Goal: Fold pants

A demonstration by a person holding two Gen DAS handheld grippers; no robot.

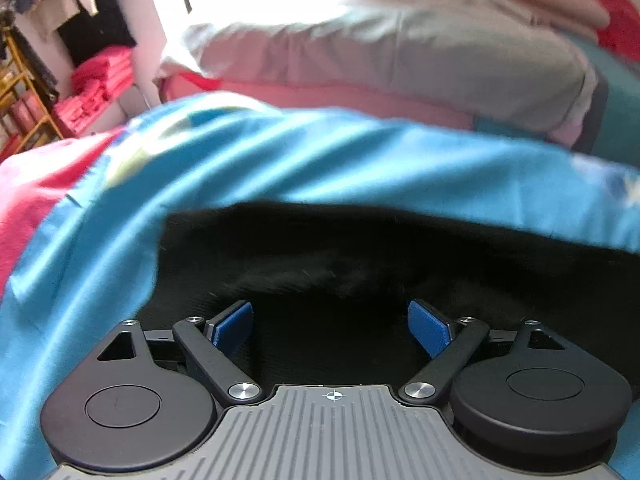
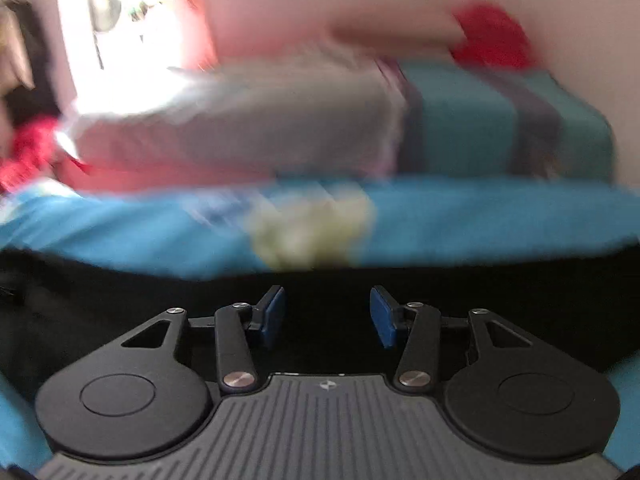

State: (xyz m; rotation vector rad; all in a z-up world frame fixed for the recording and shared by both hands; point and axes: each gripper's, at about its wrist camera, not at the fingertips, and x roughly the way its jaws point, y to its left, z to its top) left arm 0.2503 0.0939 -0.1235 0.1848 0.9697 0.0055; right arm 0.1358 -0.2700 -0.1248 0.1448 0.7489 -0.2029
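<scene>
my left gripper (image 1: 331, 326) and right gripper (image 2: 327, 316) are both spread wide with nothing pinched, just over the soft black pants (image 1: 360, 264) at 6 o'clock on the shiny blue bed sheet (image 1: 280, 160), so i might grab sheet too.

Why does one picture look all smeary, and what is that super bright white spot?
Right wrist view: motion blur smears the grey pillow and blue sheet; the right gripper stays sharp. Left wrist view: sharper, though the black pants show almost no detail. Both views: window light glares pure white.
</scene>
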